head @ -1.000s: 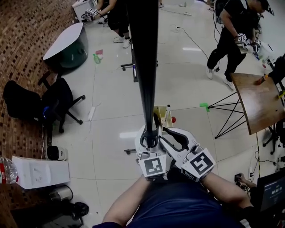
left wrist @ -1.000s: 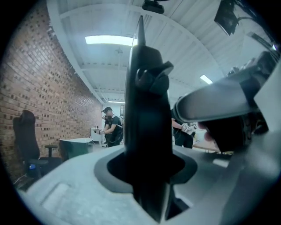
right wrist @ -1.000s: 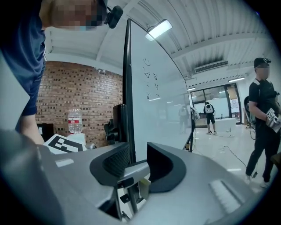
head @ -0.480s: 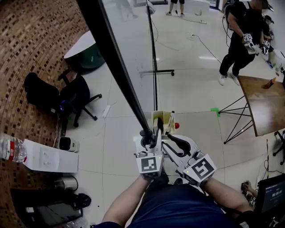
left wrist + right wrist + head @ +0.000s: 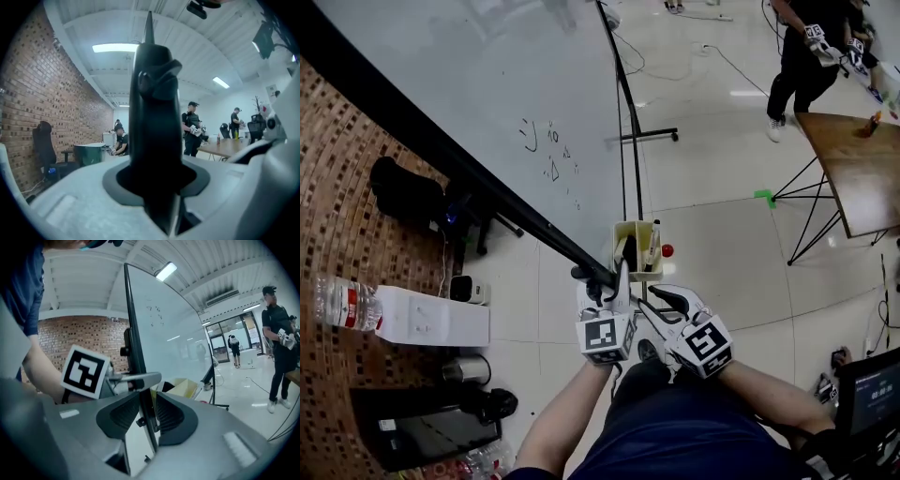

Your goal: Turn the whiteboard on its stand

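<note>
The whiteboard (image 5: pixel 534 103) stands tilted, its white face with small scribbles showing, and its black frame (image 5: pixel 478 178) runs down to my grippers. The stand's post (image 5: pixel 628 122) rises behind it. My left gripper (image 5: pixel 609 278) holds the frame's lower end, its jaws closing on it; in the left gripper view the black frame (image 5: pixel 154 117) fills the gap of that gripper (image 5: pixel 157 176). My right gripper (image 5: pixel 642 302) grips the same edge just beside it. The right gripper view shows the thin frame (image 5: pixel 133 333) between the ribbed pads (image 5: pixel 171 416) of the right gripper (image 5: pixel 146 416).
A yellow marker tray (image 5: pixel 637 246) and a red ball (image 5: pixel 667 250) sit just past the grippers. On the brick ledge at the left are a water bottle (image 5: pixel 337 302) and a white box (image 5: pixel 431 319). Beyond are an office chair (image 5: pixel 412 192), a wooden table (image 5: pixel 853 169) and a person (image 5: pixel 802 47).
The whiteboard has swung round from edge-on to face-on, its black frame sweeping to the left. Both grippers stay on its lower end.
</note>
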The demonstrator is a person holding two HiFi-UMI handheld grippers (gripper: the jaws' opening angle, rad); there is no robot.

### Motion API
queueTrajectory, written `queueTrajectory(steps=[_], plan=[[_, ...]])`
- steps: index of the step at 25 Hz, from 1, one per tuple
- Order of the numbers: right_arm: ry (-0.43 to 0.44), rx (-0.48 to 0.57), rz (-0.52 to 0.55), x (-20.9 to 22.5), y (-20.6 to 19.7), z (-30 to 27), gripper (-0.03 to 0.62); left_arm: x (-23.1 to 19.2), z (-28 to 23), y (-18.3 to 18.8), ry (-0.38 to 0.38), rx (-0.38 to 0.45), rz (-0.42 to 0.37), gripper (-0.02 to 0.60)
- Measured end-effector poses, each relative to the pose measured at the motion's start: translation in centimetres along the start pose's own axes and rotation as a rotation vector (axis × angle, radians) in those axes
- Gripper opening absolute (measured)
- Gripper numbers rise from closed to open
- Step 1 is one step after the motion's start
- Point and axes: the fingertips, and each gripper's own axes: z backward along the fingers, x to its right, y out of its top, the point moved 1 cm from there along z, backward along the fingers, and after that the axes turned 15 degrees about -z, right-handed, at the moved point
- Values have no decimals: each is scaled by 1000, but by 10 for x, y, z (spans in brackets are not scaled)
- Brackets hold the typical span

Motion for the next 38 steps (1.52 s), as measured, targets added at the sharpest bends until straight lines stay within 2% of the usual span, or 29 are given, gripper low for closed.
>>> queueTrajectory(steps=[5,8,9,10,11,13,15,17,23,28,33,38], plan=[[-88,-115,128,-8,-58,-34,118,8,26,-1,-46,-18,-21,169],[-103,-84,187,-14,-73,-33,97,16,38,-5,-70,-49,-6,170],[-109,-71,168,-16,-79,-28,105,20,40,-6,-94,-42,-7,176],[-119,-71,146,-17,-87,-23,184,25,41,-7,-118,-31,-11,181],[-134,-80,139,-19,-93,-19,198,29,43,-5,-133,-21,-9,182],[-175,-101,186,-23,-99,-20,210,33,46,-3,-138,-17,4,180],[-232,-123,249,-28,-100,-28,212,34,53,-5,-147,-18,-21,181],[-270,-129,236,-29,-102,-32,202,38,61,-9,-165,-19,-54,192],[-264,-100,150,-49,-116,-8,166,54,91,-13,-189,-50,-48,192],[-200,-92,164,-74,-133,7,161,57,126,-2,-155,-74,2,179],[-171,-75,140,-92,-148,34,158,74,158,-2,-127,-50,11,173],[-173,-85,130,-100,-164,51,158,89,178,-7,-136,-36,21,173]])
